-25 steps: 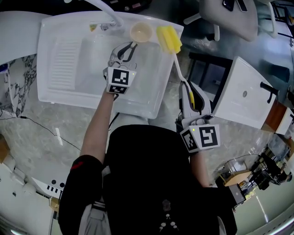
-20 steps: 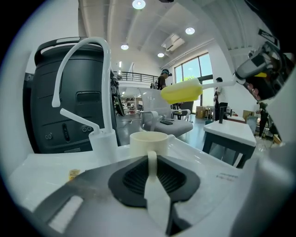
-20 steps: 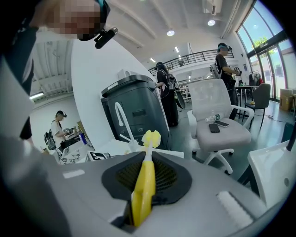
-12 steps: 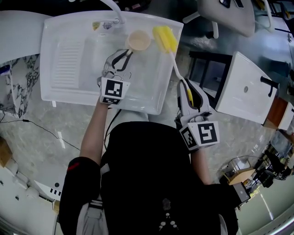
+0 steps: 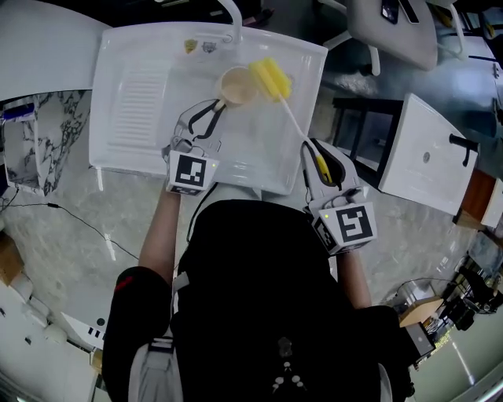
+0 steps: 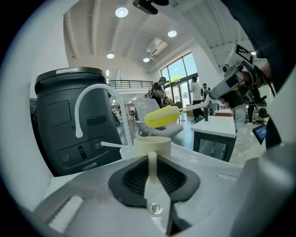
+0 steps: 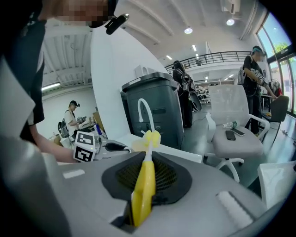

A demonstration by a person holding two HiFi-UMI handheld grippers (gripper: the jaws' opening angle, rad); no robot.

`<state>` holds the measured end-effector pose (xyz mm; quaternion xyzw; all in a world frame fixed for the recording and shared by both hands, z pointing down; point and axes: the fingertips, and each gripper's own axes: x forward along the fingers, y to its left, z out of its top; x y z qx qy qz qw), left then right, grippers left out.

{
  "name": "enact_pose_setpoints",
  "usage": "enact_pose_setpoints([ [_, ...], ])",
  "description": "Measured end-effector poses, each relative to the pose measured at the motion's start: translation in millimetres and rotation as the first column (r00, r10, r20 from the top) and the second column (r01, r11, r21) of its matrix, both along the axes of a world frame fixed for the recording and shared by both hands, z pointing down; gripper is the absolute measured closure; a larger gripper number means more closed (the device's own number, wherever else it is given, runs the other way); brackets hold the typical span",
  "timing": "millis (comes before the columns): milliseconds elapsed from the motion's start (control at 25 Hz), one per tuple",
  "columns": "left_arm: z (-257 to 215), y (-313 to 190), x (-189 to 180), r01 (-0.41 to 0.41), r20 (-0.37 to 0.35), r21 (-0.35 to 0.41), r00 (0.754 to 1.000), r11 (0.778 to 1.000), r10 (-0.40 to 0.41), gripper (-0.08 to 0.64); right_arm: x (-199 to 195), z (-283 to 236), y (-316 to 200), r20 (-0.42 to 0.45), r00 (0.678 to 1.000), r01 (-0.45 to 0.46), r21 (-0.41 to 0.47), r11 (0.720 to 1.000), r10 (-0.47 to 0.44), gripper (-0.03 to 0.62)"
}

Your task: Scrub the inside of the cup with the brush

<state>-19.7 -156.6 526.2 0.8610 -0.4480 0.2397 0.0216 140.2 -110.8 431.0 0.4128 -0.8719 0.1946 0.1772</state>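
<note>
The beige cup (image 5: 238,85) hangs over the white sink basin (image 5: 134,141), and my left gripper (image 5: 214,106) is shut on its thin handle. In the left gripper view the cup (image 6: 152,145) stands upright just beyond the jaws, with its handle (image 6: 151,163) clamped between them. My right gripper (image 5: 318,155) is shut on the yellow handle (image 7: 144,185) of the brush. The brush's yellow sponge head (image 5: 271,78) hovers beside the cup's rim on the right, outside the cup. Seen from the left gripper, the sponge head (image 6: 162,116) floats above and behind the cup.
A white curved faucet (image 5: 231,16) rises at the basin's far edge. The basin has a ribbed drainboard (image 5: 143,98) on its left. A second white basin (image 5: 428,161) stands to the right, and marble countertop (image 5: 94,196) runs along the near side.
My left gripper has lifted the cup and drawn it back from the faucet towards me. The brush head has swung left, closer to the cup's rim.
</note>
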Motion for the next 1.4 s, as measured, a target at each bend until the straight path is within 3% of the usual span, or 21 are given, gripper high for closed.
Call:
enact_pose_setpoints([
  [320,-23,14,-25,-0.054,0.038,0.027,0.998,0.998,0.053,0.506,-22,-18,19,-0.056,0.992,0.112,0.025,0.993,-0.11,0.549],
  [520,-35,18,-43,-0.062,0.063,0.046,0.996,0.997,0.059,0.506,-32,-27,26,-0.067,0.984,0.164,-0.009,0.986,-0.164,0.549],
  [720,-55,31,-45,-0.162,0.099,0.072,0.983,0.984,0.154,0.506,-43,-40,34,-0.109,0.954,0.278,-0.015,0.96,-0.278,0.549],
  [840,-62,40,-45,-0.239,0.138,0.071,0.964,0.968,0.228,0.506,-47,-47,38,-0.171,0.916,0.365,-0.024,0.931,-0.363,0.551],
  [1000,-69,47,-46,-0.325,0.166,0.062,0.936,0.944,0.312,0.506,-55,-51,43,-0.284,0.835,0.482,-0.037,0.875,-0.472,0.551],
  [1200,-77,60,-39,-0.421,0.22,0.057,0.89,0.905,0.4,0.506,-64,-52,40,-0.374,0.75,0.563,-0.073,0.823,-0.546,0.551],
  [1400,-82,75,-30,-0.49,0.254,0.053,0.849,0.87,0.463,0.506,-72,-47,44,-0.41,0.683,0.617,-0.119,0.778,-0.605,0.551],
])
